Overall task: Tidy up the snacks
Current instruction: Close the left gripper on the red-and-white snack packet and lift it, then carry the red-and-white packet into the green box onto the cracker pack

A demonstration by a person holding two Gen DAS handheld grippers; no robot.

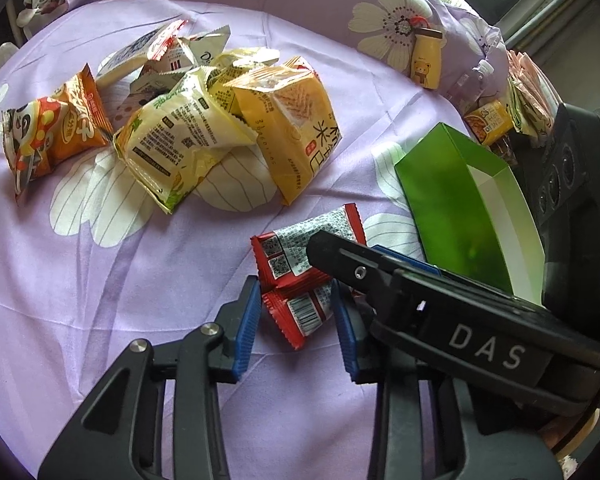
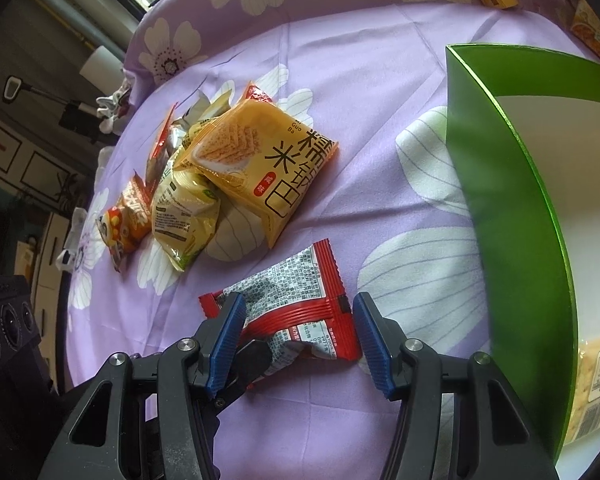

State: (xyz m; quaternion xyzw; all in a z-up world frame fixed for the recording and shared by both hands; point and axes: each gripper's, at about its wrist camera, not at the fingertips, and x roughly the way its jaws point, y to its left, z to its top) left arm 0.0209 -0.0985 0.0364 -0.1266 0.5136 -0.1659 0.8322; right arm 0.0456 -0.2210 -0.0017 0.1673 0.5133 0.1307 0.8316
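Observation:
A red and white snack packet (image 1: pixel 296 276) lies on the purple flowered cloth; it also shows in the right wrist view (image 2: pixel 296 304). My left gripper (image 1: pixel 296 320) is open with its blue pads on either side of the packet's near end. My right gripper (image 2: pixel 298 336) is open around the same packet from the other side, and its black body (image 1: pixel 440 312) crosses the left wrist view. A green box (image 2: pixel 512 200) with a white inside stands open at the right and holds a yellow packet (image 2: pixel 596 384). It also shows in the left wrist view (image 1: pixel 452 208).
A pile of snack packets (image 1: pixel 188 120) lies further back, with a large yellow rice-cracker bag (image 2: pixel 260 160) on top. A bear-printed bottle (image 1: pixel 426 60), a clear bottle (image 1: pixel 470 80) and more packets (image 1: pixel 496 116) sit at the far right against a flowered pillow.

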